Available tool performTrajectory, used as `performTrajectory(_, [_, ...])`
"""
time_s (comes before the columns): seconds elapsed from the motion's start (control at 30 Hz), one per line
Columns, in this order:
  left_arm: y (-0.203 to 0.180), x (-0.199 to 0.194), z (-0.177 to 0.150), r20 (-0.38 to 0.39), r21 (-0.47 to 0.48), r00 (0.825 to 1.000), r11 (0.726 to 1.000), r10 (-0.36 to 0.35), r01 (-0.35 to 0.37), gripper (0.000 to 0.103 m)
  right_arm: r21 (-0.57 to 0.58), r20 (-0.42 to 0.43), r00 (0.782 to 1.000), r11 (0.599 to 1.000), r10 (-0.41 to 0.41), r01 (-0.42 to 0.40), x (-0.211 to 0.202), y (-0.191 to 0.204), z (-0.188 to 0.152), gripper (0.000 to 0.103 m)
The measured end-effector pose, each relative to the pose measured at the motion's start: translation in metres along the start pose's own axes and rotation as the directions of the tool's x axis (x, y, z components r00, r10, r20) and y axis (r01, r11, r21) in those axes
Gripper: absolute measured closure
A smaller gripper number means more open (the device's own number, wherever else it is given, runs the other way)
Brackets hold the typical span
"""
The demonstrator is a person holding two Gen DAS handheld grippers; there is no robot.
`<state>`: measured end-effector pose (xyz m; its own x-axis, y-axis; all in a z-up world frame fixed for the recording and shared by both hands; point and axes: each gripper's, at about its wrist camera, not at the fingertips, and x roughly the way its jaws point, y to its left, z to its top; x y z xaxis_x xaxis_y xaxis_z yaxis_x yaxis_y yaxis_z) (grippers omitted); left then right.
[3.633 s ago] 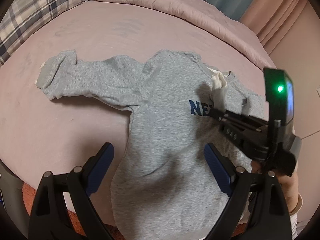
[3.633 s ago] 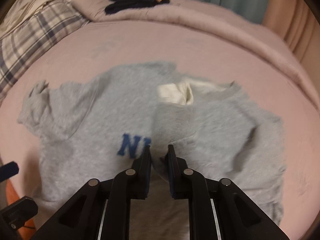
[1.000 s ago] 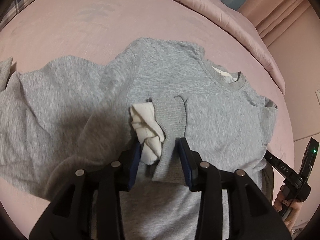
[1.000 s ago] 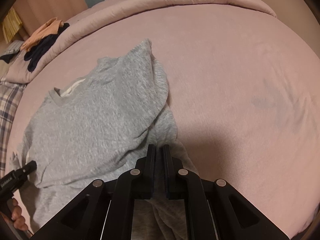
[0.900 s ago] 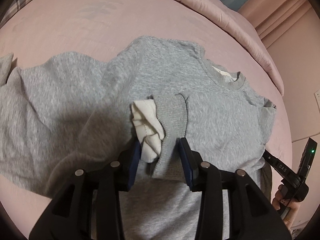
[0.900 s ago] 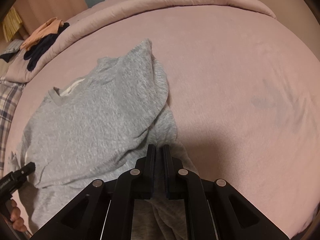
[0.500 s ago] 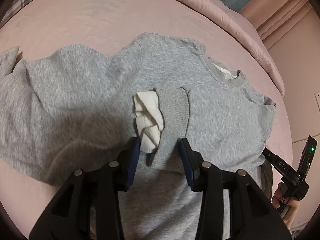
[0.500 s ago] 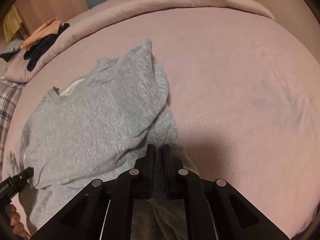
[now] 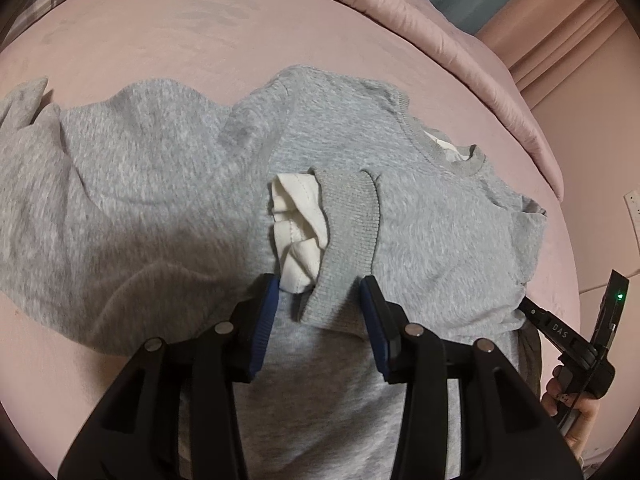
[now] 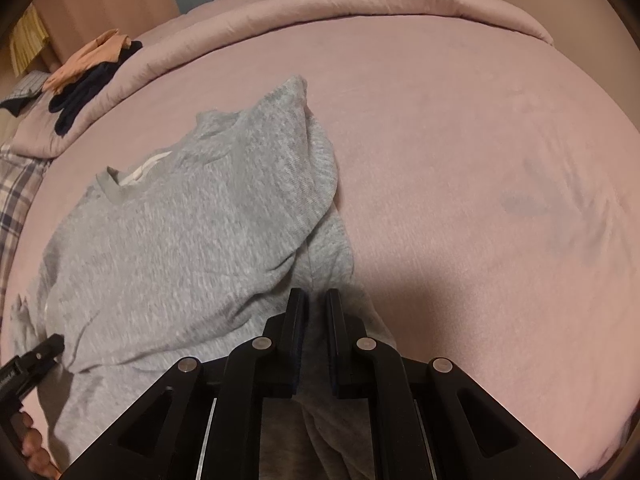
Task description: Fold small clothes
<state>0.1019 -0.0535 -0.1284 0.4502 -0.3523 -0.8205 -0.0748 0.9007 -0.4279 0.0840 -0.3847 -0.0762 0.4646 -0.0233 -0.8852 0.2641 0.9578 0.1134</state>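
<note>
A small grey sweatshirt (image 9: pixel 160 184) lies on the pink bed sheet (image 10: pixel 480 160). One sleeve is folded across its chest, and the ribbed cuff (image 9: pixel 352 216) shows a white lining (image 9: pixel 296 220). My left gripper (image 9: pixel 318 286) stands open around the near end of that cuff, which rests on the sweatshirt. The other sleeve stretches off to the left. In the right wrist view my right gripper (image 10: pixel 315 296) is shut on the sweatshirt's (image 10: pixel 180 248) folded side edge. The left wrist view shows it at the garment's right edge (image 9: pixel 525 305).
A rolled pink duvet (image 9: pixel 400 12) runs along the far side of the bed. Dark and peach clothes (image 10: pixel 88 76) lie on it, beside a plaid pillow (image 10: pixel 16 192). A hand (image 9: pixel 576 412) holds the right gripper. Bare sheet spreads to the right of the sweatshirt.
Earlier the right gripper carried the cuff over the lettered chest; the sleeve now covers the lettering. Over the last second the left gripper drew back slightly, so the cuff sits less deep between its jaws.
</note>
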Motion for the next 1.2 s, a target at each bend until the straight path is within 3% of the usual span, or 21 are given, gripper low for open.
performTrajectory(0.13, [0.001, -0.002, -0.004, 0.004, -0.013, 1.0, 1.0, -0.003, 0.004, 0.059, -0.002, 0.005, 1.0, 1.0, -0.014, 0.014, -0.001, 0.004, -0.003, 0.096])
performTrajectory(0.3, [-0.004, -0.002, -0.009, 0.009, 0.028, 1.0, 0.999, 0.024, -0.024, 0.058, 0.069, 0.008, 1.0, 0.997, 0.027, -0.027, -0.005, -0.006, -0.013, 0.096])
performTrajectory(0.67, [-0.006, -0.007, -0.023, -0.032, 0.055, 0.999, 0.998, 0.043, -0.041, 0.055, 0.072, -0.01, 1.0, 0.997, 0.021, -0.02, -0.017, -0.015, -0.03, 0.093])
performTrajectory(0.8, [-0.01, -0.013, -0.027, -0.055, 0.05, 0.997, 0.997, 0.061, -0.058, 0.046, 0.089, -0.024, 0.999, 0.996, 0.025, -0.023, -0.022, -0.019, -0.032, 0.09])
performTrajectory(0.83, [-0.01, -0.016, -0.028, -0.058, 0.041, 0.997, 0.998, 0.056, -0.053, 0.041, 0.091, -0.025, 0.999, 0.996, 0.026, -0.024, -0.022, -0.019, -0.032, 0.088])
performTrajectory(0.93, [-0.008, -0.026, -0.03, -0.065, 0.013, 0.997, 0.999, 0.037, -0.037, 0.039, 0.089, -0.03, 0.999, 0.996, 0.024, -0.021, -0.029, -0.018, -0.035, 0.076])
performTrajectory(1.07, [-0.005, -0.045, -0.027, -0.051, -0.001, 0.996, 0.998, 0.069, -0.069, 0.037, 0.121, -0.025, 1.0, 0.993, -0.005, 0.008, -0.047, -0.018, -0.033, 0.064])
performTrajectory(1.17, [0.002, -0.067, -0.02, 0.001, -0.039, 0.998, 0.998, 0.056, -0.055, 0.021, 0.109, 0.028, 0.999, 0.994, -0.022, 0.019, -0.069, -0.016, -0.028, 0.06])
performTrajectory(1.2, [0.005, -0.076, -0.018, 0.024, -0.051, 0.998, 0.997, 0.054, -0.053, 0.015, 0.108, 0.046, 0.999, 0.994, -0.021, 0.016, -0.077, -0.015, -0.026, 0.053])
